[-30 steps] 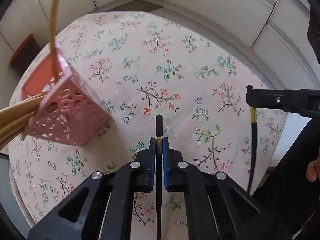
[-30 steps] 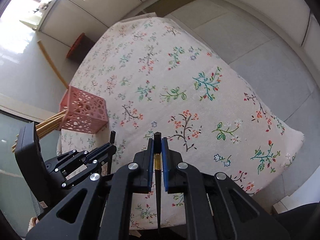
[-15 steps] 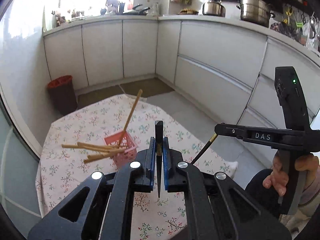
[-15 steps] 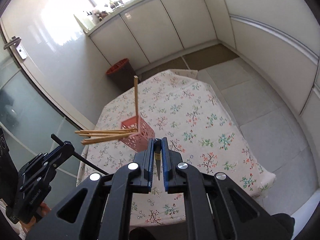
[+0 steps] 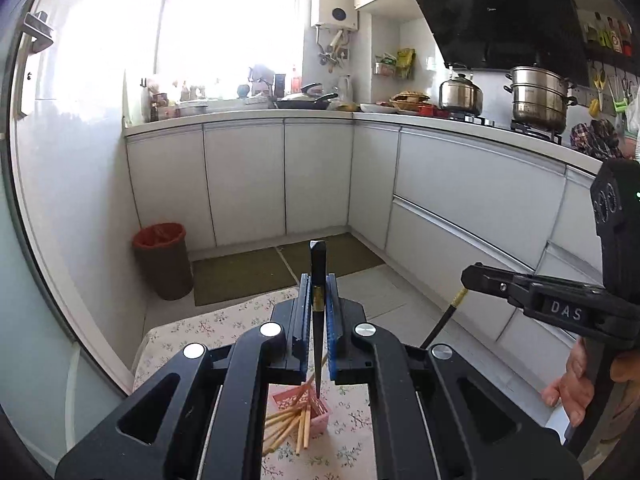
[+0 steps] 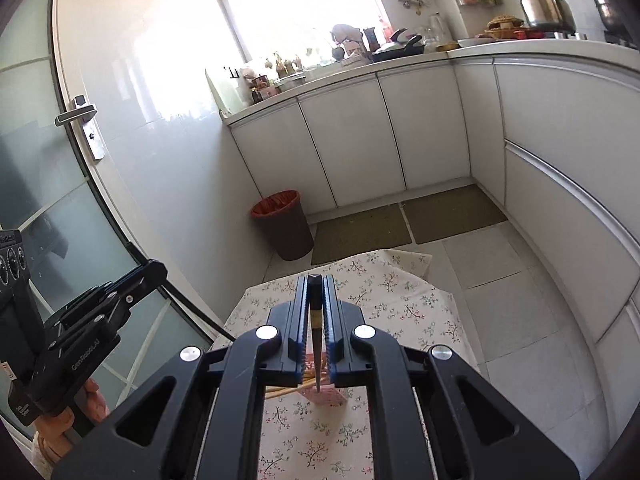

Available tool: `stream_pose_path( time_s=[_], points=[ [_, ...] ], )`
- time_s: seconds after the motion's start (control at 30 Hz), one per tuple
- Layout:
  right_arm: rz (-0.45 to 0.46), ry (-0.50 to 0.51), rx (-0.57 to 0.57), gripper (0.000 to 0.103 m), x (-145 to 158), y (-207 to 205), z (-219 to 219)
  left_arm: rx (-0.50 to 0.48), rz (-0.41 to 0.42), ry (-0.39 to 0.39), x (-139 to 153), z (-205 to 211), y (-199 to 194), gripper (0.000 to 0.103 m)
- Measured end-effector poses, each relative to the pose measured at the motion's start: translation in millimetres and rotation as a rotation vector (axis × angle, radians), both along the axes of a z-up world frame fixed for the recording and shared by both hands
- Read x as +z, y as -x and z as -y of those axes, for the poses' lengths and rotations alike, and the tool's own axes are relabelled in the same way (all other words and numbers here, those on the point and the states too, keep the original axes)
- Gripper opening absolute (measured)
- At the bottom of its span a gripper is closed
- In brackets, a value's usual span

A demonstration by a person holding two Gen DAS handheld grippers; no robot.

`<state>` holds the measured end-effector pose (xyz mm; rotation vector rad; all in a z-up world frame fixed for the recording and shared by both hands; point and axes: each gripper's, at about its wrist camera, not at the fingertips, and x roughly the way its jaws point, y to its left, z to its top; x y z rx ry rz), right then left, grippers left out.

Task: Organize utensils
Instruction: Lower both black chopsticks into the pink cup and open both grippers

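Chopsticks, one black stick [image 5: 319, 308] clamped in left jaws, another [image 6: 315, 320] in right, held high above basket [image 5: 304, 404] on bench [image 6: 400, 292]; next, lowering into basket.

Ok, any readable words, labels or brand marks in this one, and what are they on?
"DAS": on the side of the right gripper, in the left wrist view.
Raised lettering on the left gripper, in the right wrist view: too blurred to read.
Logo on the range hood: too small.
Packets on the wall rack: unreadable.
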<state>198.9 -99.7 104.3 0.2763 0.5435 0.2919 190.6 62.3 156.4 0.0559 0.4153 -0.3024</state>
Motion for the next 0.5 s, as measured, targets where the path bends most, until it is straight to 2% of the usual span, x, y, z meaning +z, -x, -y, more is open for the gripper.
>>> stream_pose_path(
  time_s=[0.1, 0.2, 0.27, 0.3, 0.4, 0.5],
  points=[
    [0.002, 0.009, 0.008, 0.007, -14.7, -20.9, -11.1, 0.035, -0.036, 0.009, -17.6, -0.2, -26.5, 0.006],
    [-0.006, 0.019, 0.018, 0.007, -38.2, -39.6, -19.2, 0.066, -0.099, 0.006, -52.3, 3.4, -50.2, 0.007],
    [-0.016, 0.014, 0.032, 0.007, -56.3, -51.5, -22.8, 0.068, -0.159, 0.006, -77.4, 2.7, -57.2, 0.019],
    [-0.017, 0.015, 0.037, 0.007, -63.6, -55.3, -24.6, 0.057, -0.17, 0.019, -83.3, 0.8, -55.7, 0.021],
    [-0.01, 0.029, 0.056, 0.007, -76.5, -64.9, -34.9, 0.054, -0.104, 0.063, -71.5, -12.8, -35.4, 0.022],
    [-0.001, 0.035, 0.062, 0.007, -81.9, -70.8, -42.1, 0.064, -0.029, 0.097, -42.9, -31.1, -18.4, 0.037]
  ],
)
